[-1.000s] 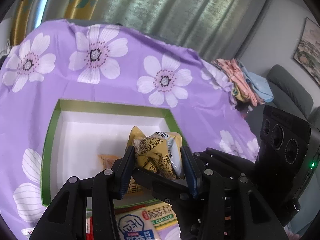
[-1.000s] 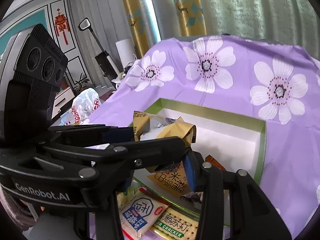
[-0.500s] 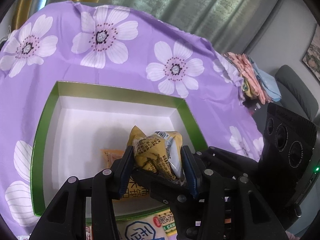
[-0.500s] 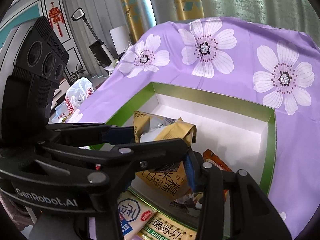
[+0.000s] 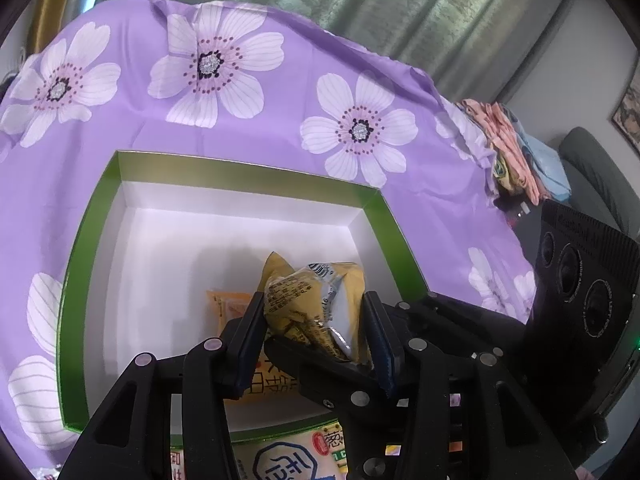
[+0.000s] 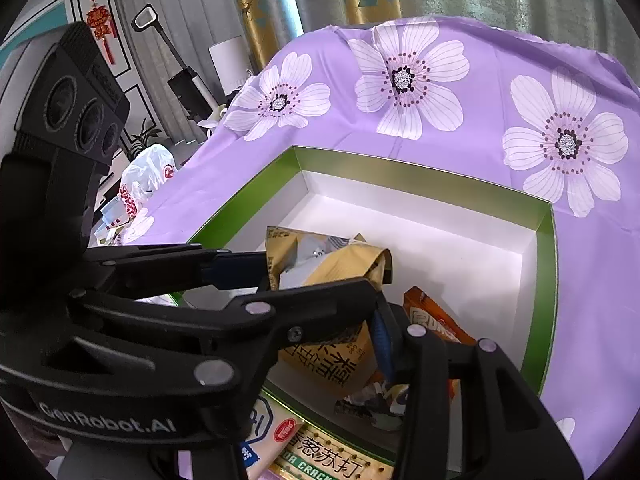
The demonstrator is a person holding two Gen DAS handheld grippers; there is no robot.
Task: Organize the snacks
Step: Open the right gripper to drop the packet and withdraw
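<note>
- The left tool (image 5: 314, 334) is clenched on a yellow packet (image 5: 316, 304), which hangs over the near right part of the green box (image 5: 72, 280).
- The right tool (image 6: 320, 320) holds another yellow packet (image 6: 332, 264) between its pads, and its jaws are opening.
- Each packet should sit low over the white floor before release, beside the orange packet (image 6: 432, 320), not upon the rim.

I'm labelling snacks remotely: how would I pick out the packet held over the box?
Find the green-rimmed white box on the purple flowered cloth. Above its near end the left hand-held gripper pinches a crumpled yellow snack packet, the only one off the floor.
</note>
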